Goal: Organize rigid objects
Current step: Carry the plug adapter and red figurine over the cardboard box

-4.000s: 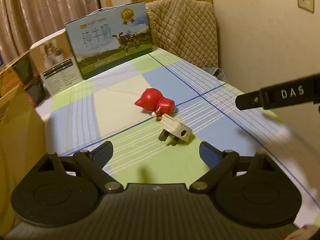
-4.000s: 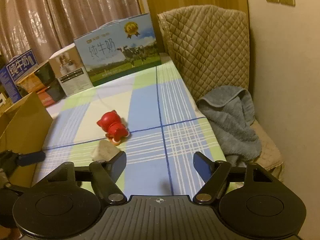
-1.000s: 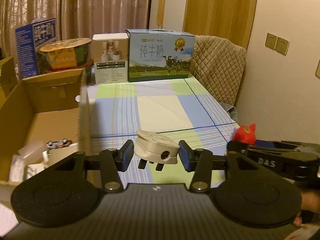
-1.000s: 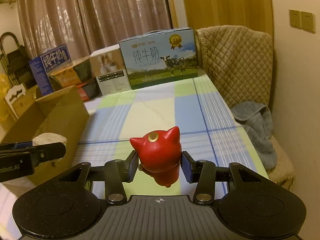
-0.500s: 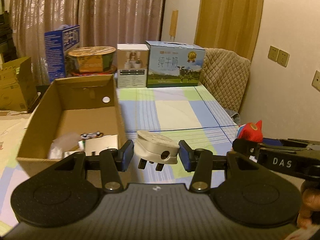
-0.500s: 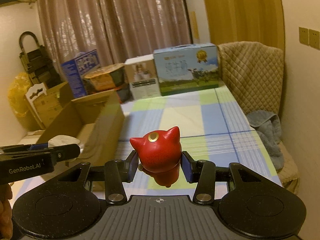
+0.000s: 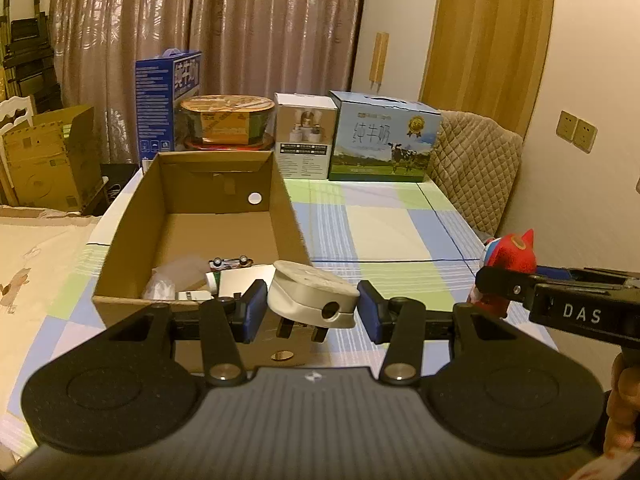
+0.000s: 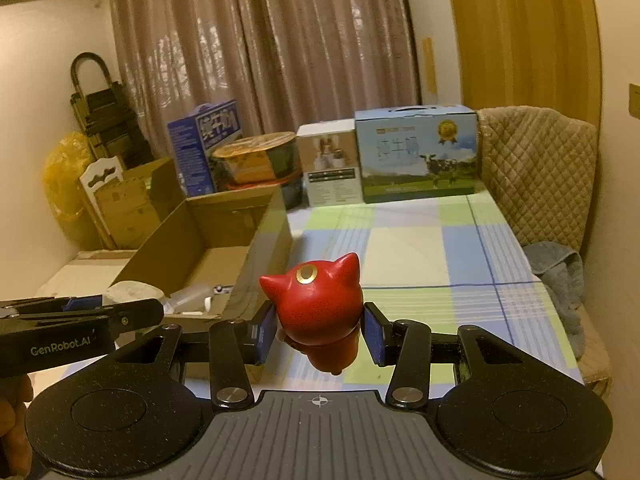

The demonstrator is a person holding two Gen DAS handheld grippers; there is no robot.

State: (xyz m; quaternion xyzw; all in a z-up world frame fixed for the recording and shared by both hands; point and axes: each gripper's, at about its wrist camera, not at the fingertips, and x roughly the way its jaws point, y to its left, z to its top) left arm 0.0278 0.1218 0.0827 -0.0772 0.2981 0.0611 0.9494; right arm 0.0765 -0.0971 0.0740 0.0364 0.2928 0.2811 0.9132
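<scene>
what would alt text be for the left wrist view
The left gripper holds a white plug adapter in front of an open cardboard box on a checked tablecloth. At right, the right gripper holds a red figurine.

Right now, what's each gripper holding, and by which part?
Left gripper: white plug adapter, pinched across its body's sides. Right gripper: red cat figurine, gripped across its head.

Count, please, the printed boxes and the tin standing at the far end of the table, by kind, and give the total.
Blue milk cartons: 2 — the tall dark one and the wide one with a cow
White product box: 1
Round tin: 1
Total: 4
</scene>
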